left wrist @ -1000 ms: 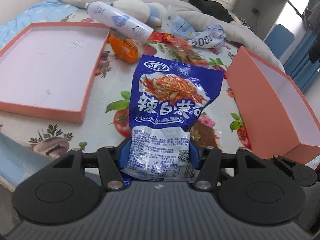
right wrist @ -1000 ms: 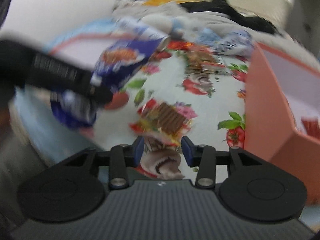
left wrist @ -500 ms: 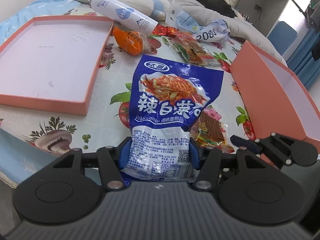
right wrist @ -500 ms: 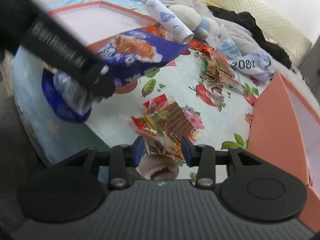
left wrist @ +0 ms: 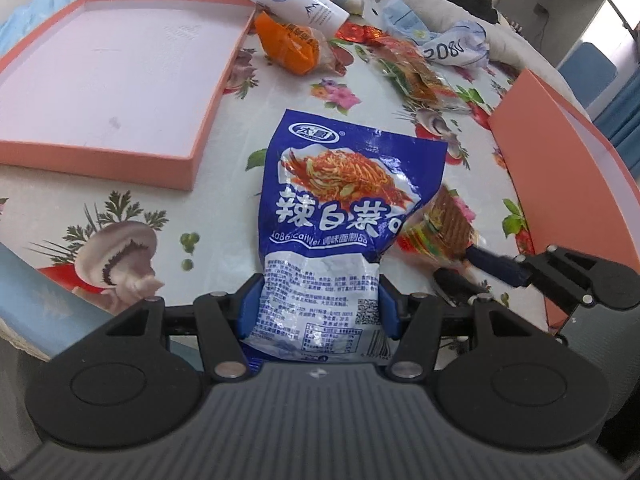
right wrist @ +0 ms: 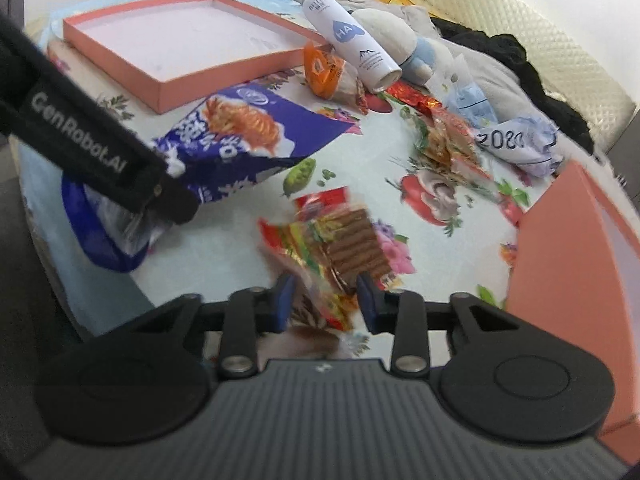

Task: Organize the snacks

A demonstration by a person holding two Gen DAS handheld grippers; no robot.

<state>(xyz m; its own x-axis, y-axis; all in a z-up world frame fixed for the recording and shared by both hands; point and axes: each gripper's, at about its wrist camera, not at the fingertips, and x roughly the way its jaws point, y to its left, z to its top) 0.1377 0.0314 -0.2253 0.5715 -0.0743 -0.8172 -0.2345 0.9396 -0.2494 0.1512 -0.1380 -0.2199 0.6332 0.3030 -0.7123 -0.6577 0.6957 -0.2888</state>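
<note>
A home bedroom: a bed [right wrist: 224,236] under a printed sheet, a quilted headboard [right wrist: 532,36], and crumpled clothes [right wrist: 500,52] beside a plush toy [right wrist: 400,36].

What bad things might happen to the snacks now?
1. The left gripper pinches only the bottom edge of the big blue plastic snack bag; it might slip out.
2. The right gripper is closing around the small red and yellow see-through snack packet; the brown strips inside might get squashed.
3. Both grippers work close together, so they might bump.
</note>
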